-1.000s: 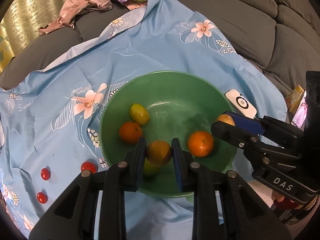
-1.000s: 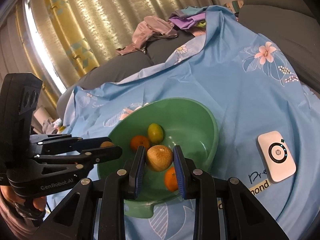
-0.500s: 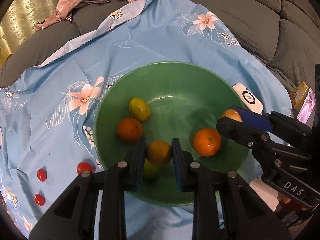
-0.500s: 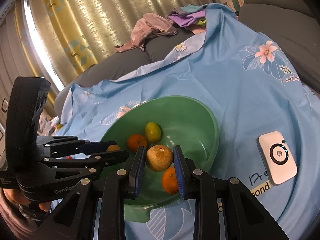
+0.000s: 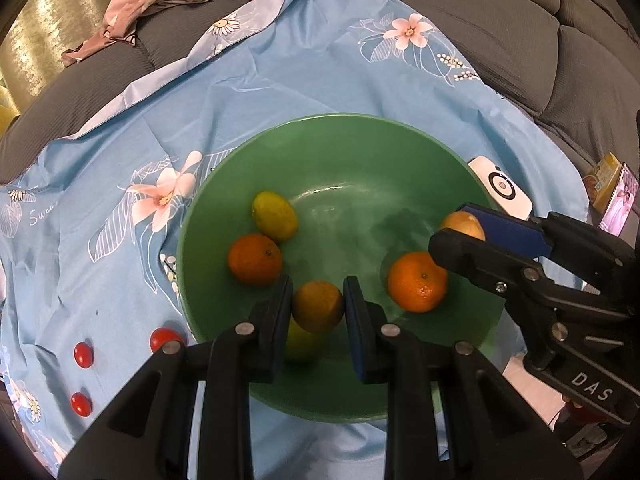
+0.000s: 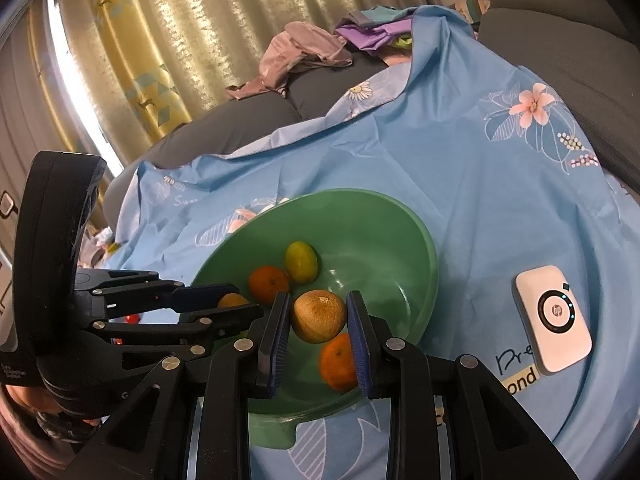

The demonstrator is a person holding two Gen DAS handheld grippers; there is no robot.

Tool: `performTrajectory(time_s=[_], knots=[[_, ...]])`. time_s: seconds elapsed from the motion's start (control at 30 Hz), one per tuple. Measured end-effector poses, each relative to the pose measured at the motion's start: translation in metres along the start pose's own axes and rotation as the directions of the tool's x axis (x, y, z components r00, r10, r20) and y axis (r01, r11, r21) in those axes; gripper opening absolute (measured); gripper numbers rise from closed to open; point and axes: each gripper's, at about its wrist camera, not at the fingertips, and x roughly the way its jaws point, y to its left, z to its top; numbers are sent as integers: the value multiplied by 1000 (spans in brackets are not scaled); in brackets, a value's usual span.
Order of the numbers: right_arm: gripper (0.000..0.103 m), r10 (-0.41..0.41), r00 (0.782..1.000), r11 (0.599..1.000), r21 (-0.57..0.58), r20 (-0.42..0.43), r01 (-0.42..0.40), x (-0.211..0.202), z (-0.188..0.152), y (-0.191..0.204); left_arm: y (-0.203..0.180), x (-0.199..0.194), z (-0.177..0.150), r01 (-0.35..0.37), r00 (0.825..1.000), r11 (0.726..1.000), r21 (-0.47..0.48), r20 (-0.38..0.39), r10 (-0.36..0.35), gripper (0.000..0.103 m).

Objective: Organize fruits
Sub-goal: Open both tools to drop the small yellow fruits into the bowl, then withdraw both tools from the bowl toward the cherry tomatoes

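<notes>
A green bowl [image 5: 340, 136] sits on a blue flowered cloth and holds two oranges [image 5: 254, 259] [image 5: 417, 281], a yellow-green lemon [image 5: 274, 216] and another yellow-green fruit [image 5: 301, 344]. My left gripper [image 5: 318, 306] is shut on a dull orange fruit [image 5: 318, 306] over the bowl's near side. My right gripper [image 6: 319, 316] is shut on a brownish-yellow fruit [image 6: 319, 316] above the bowl [image 6: 416, 236]; it shows at the right of the left wrist view [image 5: 466, 232].
Three small red tomatoes [image 5: 165, 339] lie on the cloth left of the bowl. A white HP device [image 6: 552, 322] lies right of the bowl. Clothes [image 6: 304, 56] are heaped on the grey sofa behind. A gold curtain hangs at the back left.
Both grippers have moved a little further over the bowl with their fruits still held. The bowl's fruits have not moved.
</notes>
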Motion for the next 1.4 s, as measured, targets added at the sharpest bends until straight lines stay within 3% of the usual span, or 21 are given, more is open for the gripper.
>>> performTrajectory(time_s=[0.93,1.2,1.4], knots=[[30,-32,999,999,-25,-32,31,6,1,3,-3,4,2,-29,999,999,20,-20,29,26],[30,-57,997,998,-1,-43,57,5,1,1,2,0,1,-61,998,998,0,-15,61,61],[38,-78,996,997,11,-48,78,1,1,1,7,-7,-3,-94,996,996,-12,-8,94,75]])
